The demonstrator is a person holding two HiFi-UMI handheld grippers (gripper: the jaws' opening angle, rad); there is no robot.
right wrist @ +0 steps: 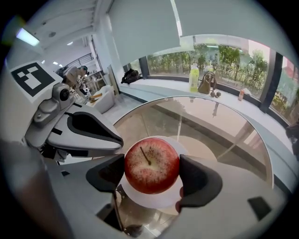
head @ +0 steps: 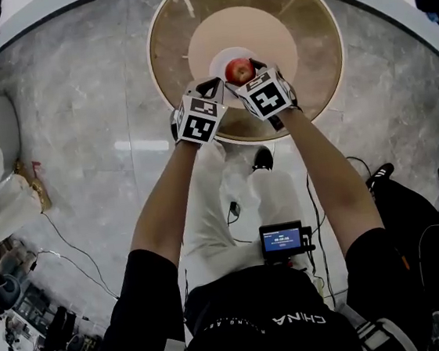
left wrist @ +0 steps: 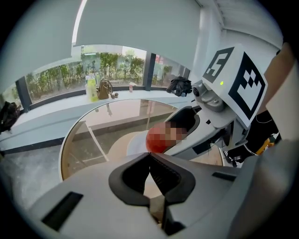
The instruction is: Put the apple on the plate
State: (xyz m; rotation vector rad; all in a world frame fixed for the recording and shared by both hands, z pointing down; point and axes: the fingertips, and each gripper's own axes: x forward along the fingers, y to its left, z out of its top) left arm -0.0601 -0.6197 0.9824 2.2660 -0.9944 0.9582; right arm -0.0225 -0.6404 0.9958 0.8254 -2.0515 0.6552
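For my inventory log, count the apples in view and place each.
1. The apple is gripped between the right gripper's jaws, over the white plate; no other apple shows.

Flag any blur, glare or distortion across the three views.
Head view: sharp, fisheye curve, glare streak on the floor. Left gripper view: mosaic patch over part of the apple, dark corners. Right gripper view: apple crisp, windows bright, edges bent.
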